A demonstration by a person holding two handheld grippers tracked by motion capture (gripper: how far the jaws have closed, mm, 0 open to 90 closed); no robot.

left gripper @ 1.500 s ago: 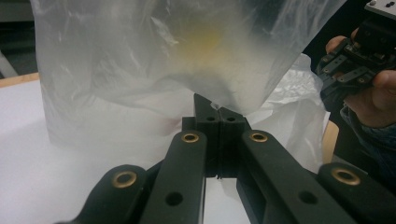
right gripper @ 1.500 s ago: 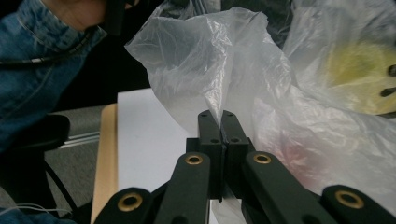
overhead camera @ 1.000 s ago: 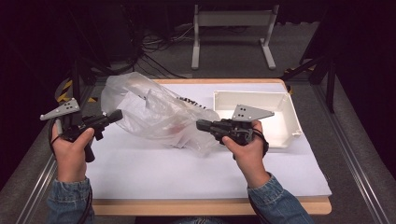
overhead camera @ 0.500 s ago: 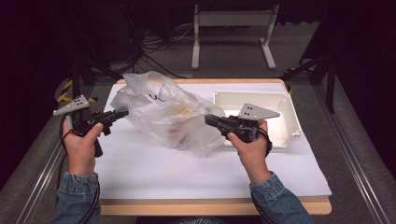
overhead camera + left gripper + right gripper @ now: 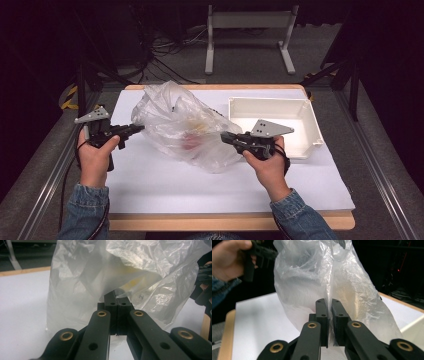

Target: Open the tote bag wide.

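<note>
A clear plastic bag (image 5: pixel 175 112) hangs between my two grippers, its lower end sagging onto the white table sheet (image 5: pixel 200 185). Inside it I see a red item (image 5: pixel 190 141) and a pale yellowish one (image 5: pixel 198 125). My left gripper (image 5: pixel 140 128) is shut on the bag's left edge. In the left gripper view the jaws (image 5: pixel 116 296) meet with the bag (image 5: pixel 82 277) film at their tips. My right gripper (image 5: pixel 224 136) is shut on the bag's right side. In the right gripper view a fold of the bag (image 5: pixel 312 277) runs between its pads (image 5: pixel 329 303).
A white rectangular tray (image 5: pixel 270 100) stands at the back right of the table, just behind my right hand. The wooden table edge (image 5: pixel 200 220) runs along the front. Cables and a white stand (image 5: pixel 250 20) lie on the floor beyond the table.
Both hands have sunk a little, and the left gripper has shifted right toward the bag. The bag has come down with them and bunched up between the grippers.
</note>
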